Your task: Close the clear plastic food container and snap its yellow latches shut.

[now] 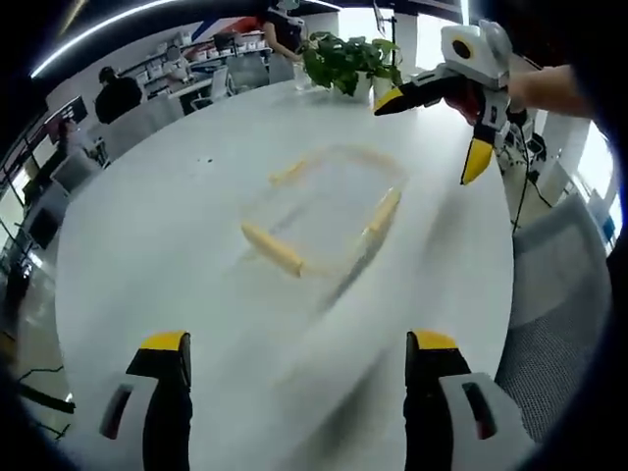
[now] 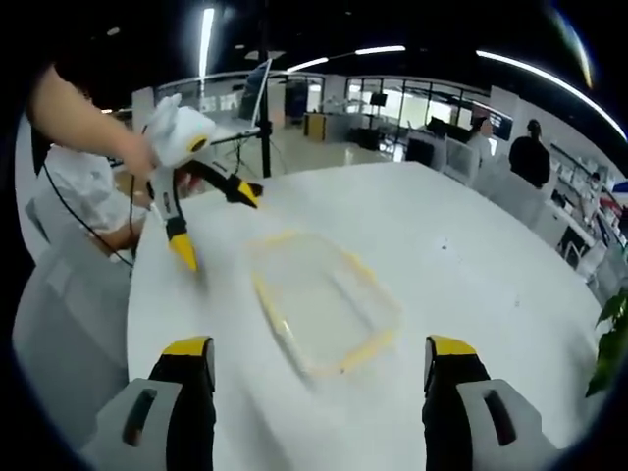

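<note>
Clear container (image 1: 329, 211) with yellow latches on white table (image 1: 177, 245), both tools (image 1: 299, 368) (image 2: 319, 378) spread apart, no legible writing

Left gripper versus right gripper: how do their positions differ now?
The left gripper hovers at one side of the clear plastic food container, the right gripper at the opposite side. The left is by the edge of the white table, the right nearer the green potted plant. Both: jaws open, empty, off the container.
</note>
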{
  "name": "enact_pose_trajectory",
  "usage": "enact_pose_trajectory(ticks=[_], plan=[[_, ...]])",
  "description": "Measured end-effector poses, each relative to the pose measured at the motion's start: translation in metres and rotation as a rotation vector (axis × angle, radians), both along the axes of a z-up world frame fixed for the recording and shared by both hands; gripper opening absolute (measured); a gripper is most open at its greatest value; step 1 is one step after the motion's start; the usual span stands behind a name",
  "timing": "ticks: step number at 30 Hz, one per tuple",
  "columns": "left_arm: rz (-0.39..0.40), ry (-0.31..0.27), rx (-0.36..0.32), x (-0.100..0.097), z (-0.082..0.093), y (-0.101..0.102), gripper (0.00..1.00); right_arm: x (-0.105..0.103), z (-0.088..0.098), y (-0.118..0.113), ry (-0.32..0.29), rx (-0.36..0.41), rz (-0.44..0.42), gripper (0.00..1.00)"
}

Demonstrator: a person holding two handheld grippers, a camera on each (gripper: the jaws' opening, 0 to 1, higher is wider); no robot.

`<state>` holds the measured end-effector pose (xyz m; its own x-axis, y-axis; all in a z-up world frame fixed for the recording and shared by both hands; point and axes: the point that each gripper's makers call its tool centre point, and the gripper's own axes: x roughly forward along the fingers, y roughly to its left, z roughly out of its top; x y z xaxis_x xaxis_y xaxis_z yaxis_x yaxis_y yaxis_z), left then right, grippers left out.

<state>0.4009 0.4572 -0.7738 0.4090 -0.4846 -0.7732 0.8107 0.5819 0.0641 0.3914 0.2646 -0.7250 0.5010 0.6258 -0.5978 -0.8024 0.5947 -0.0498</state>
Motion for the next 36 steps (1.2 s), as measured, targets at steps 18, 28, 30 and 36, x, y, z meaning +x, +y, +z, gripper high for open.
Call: enact_pose_trajectory(ticks=[18,28,30,36], plan=[[0.111,0.0,-0.087,-0.037,0.0,0.014,0.9,-0.028,0.003,0.003,-0.007,0.041,-0.057,0.87],[0.183,-0.006,-0.14,-0.046,0.001,0.022,0.89,-0.04,0.004,-0.005,-0.019,0.072,-0.115,0.87],[0.193,-0.001,-0.144,-0.05,0.0,0.025,0.89,-0.042,0.005,-0.007,-0.022,0.077,-0.126,0.87],[0.228,0.001,-0.167,-0.06,0.0,0.033,0.88,-0.048,0.012,-0.013,-0.033,0.121,-0.172,0.88]])
